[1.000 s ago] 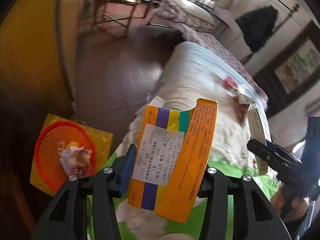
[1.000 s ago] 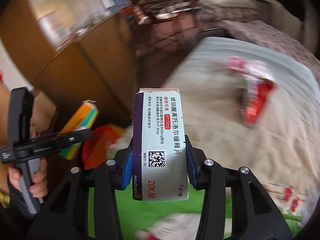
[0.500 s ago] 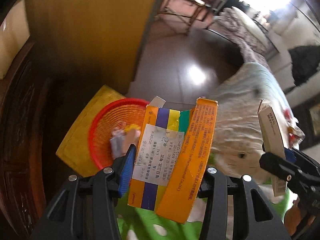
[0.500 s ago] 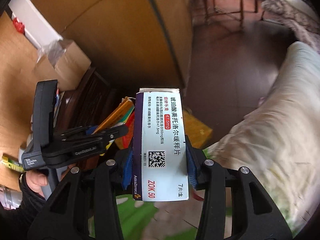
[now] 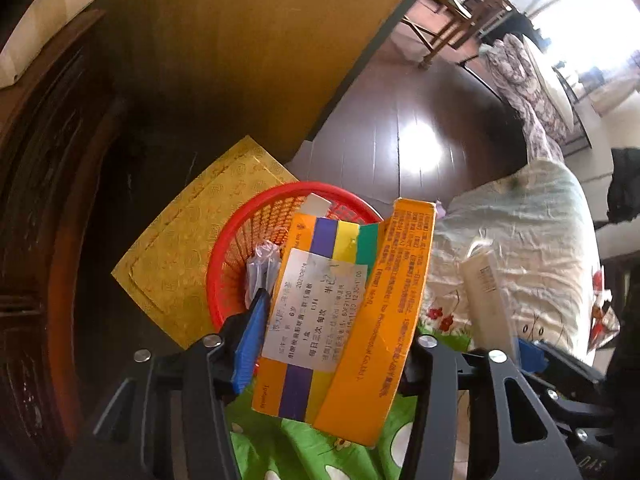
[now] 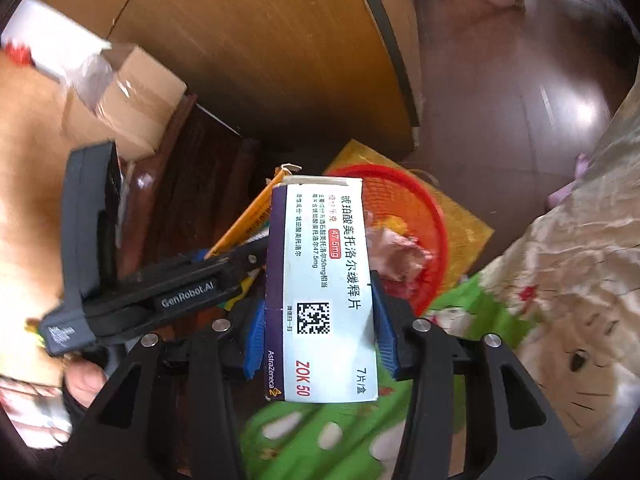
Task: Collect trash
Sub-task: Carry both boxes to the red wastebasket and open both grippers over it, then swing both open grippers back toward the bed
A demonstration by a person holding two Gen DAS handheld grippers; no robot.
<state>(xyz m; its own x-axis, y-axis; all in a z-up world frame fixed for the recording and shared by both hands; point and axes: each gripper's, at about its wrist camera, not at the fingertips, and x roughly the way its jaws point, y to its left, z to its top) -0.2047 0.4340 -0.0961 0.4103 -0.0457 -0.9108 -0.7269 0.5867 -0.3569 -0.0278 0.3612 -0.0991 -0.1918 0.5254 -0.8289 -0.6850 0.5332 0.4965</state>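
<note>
Both tongs have swung away from the bed since the earlier frames and now hang over the round red plastic mesh basket (image 5: pixel 240 240), which fills far more of each view than before. Their jaws have just been opening, each with a carton between them.

In the left wrist view, the left tongs (image 5: pixel 332 344) frame the torn orange cardboard medicine box with purple, yellow and green stripes and a white printed label (image 5: pixel 340 320). Its blue left pad (image 5: pixel 250 340) stands just off the box edge; the right pad is hidden behind the carton, so whether that side presses cannot be told. The box sits upright, directly over the basket's near rim.

In the right wrist view, the right tongs (image 6: pixel 320 332) bracket the white and purple cardboard pill carton with a QR code (image 6: pixel 324 280). Blue pads (image 6: pixel 386 332) lie at both of its long edges, with a slight gap on the left side. The carton stands upright in front of the basket.

Crumpled wrappers (image 6: pixel 396 256) already lie inside the basket, which rests on a yellow patterned flat board (image 5: pixel 180 264) on the dark wooden floor (image 5: pixel 400 128), beside the bed's pale quilt (image 5: pixel 532 240)
</note>
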